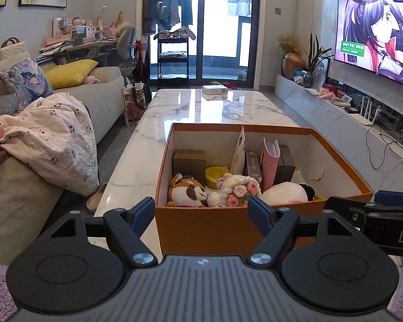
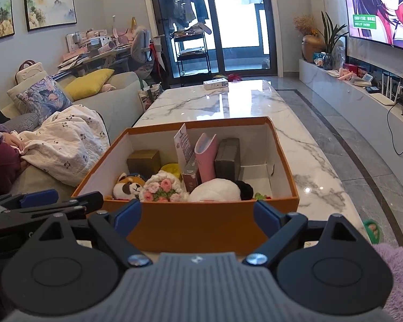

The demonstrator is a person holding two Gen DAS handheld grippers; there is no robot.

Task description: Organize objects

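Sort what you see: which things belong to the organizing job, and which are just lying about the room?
Job: orange box, plush dog, crocheted bouquet, pink book, olive box, yellow tub.

Lying about: white carton, yellow cushion, panda blanket, television.

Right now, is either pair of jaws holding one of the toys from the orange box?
No. Both the left gripper and the right gripper are open with nothing between them, and the plush dog lies inside the orange box.
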